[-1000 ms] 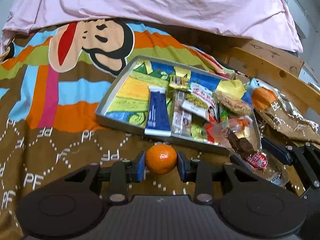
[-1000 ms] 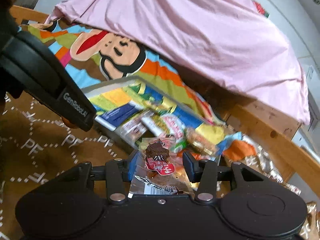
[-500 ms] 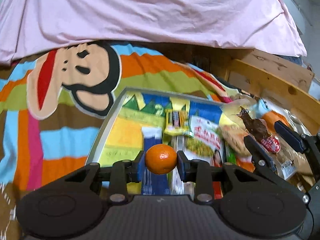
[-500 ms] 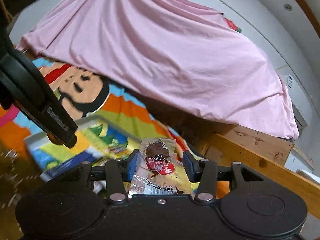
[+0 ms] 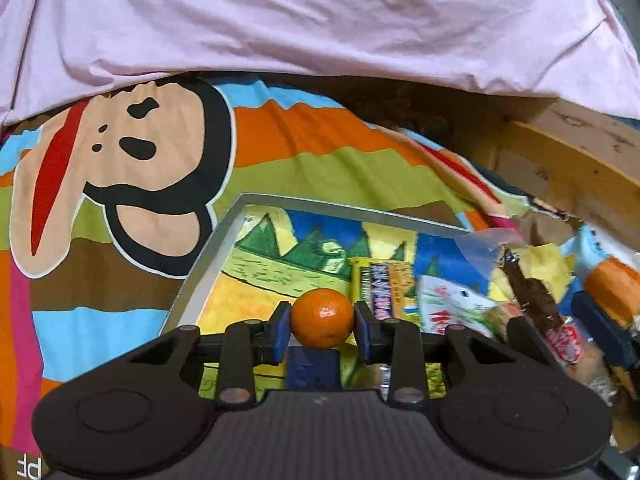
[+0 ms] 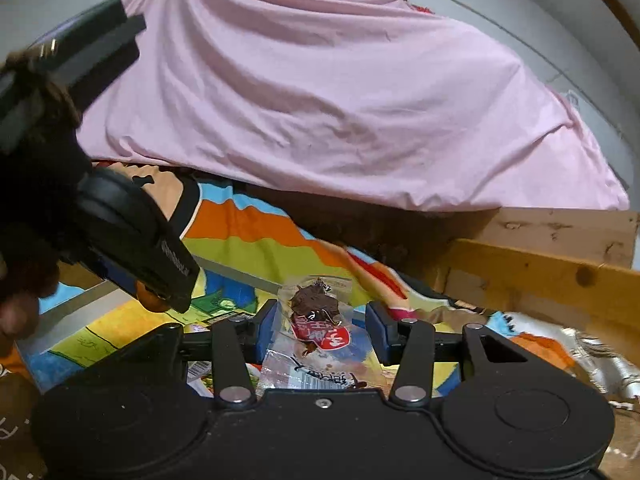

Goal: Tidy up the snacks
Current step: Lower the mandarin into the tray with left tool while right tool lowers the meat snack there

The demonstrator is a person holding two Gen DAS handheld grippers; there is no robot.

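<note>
My left gripper (image 5: 322,326) is shut on a small orange (image 5: 322,318) and holds it above the near part of the metal tray (image 5: 208,252). The tray has a colourful picture lining and holds several snack packets (image 5: 382,290) on its right half. My right gripper (image 6: 320,322) is shut on a clear snack packet with a dark brown snack and red label (image 6: 318,320), held above the tray's right side. The right gripper and its packet also show in the left wrist view (image 5: 560,330). The left gripper shows in the right wrist view (image 6: 160,256).
The tray lies on a striped bedspread with a monkey face (image 5: 120,168). A pink sheet (image 5: 320,20) covers a mound behind. A wooden bed frame (image 6: 540,268) runs along the right. More wrappers, orange and silver (image 6: 580,356), lie right of the tray.
Both grippers have moved forward and up over the tray with their loads still held. The orange now hangs over the tray instead of in front of it.
</note>
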